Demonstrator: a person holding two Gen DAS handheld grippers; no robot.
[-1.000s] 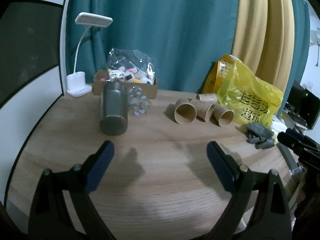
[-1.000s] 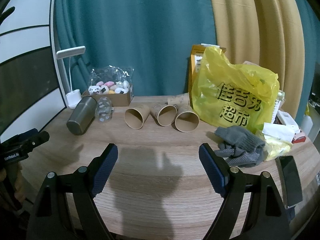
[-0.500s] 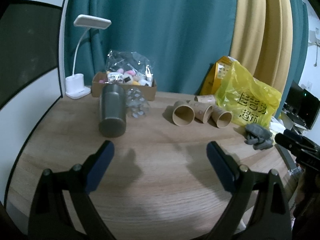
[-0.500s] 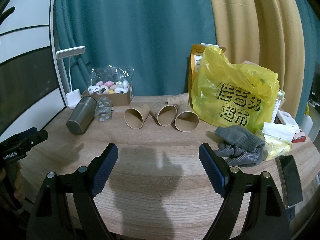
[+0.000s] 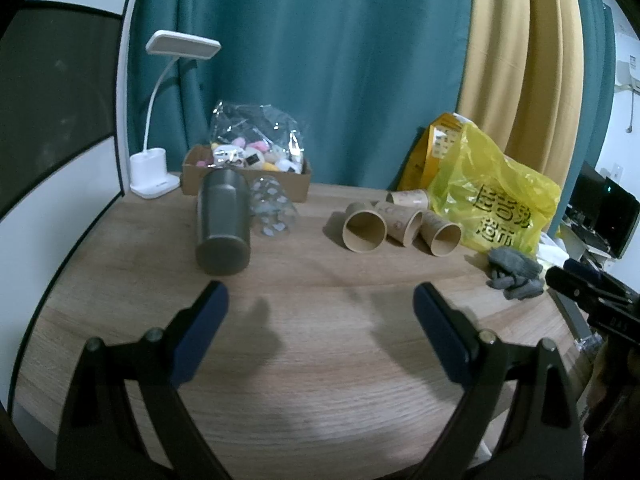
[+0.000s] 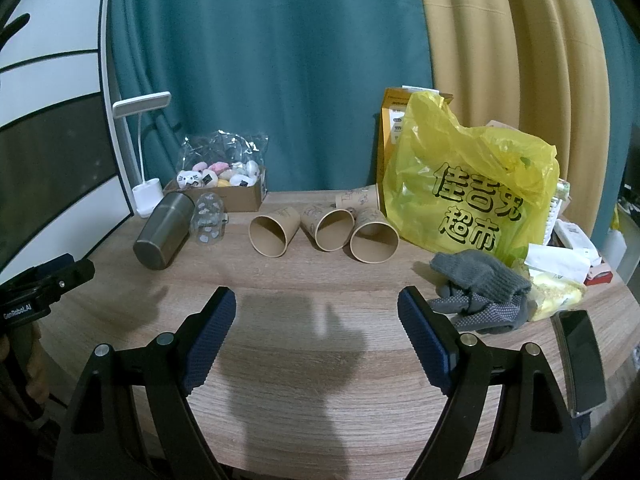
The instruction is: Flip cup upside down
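Several brown paper cups lie on their sides on the wooden table, mouths toward me: the left one, the middle one, the right one. A metal tumbler and a clear glass cup also lie on their sides to the left. My left gripper is open and empty, held short of the tumbler. My right gripper is open and empty, in front of the paper cups.
A yellow plastic bag stands behind the cups at the right. Grey gloves and a phone lie at the right. A cardboard box of toys and a white desk lamp stand at the back left.
The left wrist view has pulled back slightly, so the tumbler and cups look a little farther away. The right gripper has hardly moved.
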